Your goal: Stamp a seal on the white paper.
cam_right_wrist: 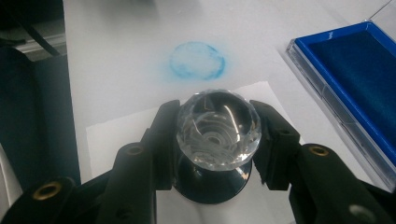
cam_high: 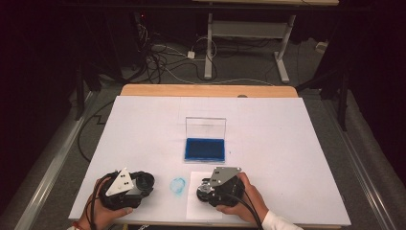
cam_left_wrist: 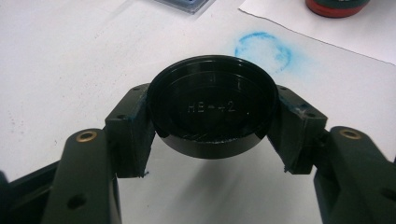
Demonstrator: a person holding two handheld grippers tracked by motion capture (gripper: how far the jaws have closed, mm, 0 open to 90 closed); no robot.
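From the high view, you had both hands at the near edge of the table [cam_high: 143,110]. Your left claw [cam_high: 142,181] sat toward the near left corner, and your right claw [cam_high: 207,189] hovered over the small sheet of paper [cam_high: 195,207] near the middle of that edge. The blue ink pad [cam_high: 205,149], lid raised, lay farther in toward the table's centre, and a round blue smudge [cam_high: 178,186] marked the table between the 2 claws.

In the left gripper view, your left claw was clamped on the black cap [cam_left_wrist: 212,112], hollow side up, with the smudge [cam_left_wrist: 263,48] just beyond it.

In the right gripper view, your right claw gripped the stamp [cam_right_wrist: 217,128] by its faceted clear knob, its dark base pointing down at the paper [cam_right_wrist: 126,128]. The stamp's axis stood roughly upright, and the pad [cam_right_wrist: 359,74] lay away from the near edge, so I judge the right hand the nearer one for inking.
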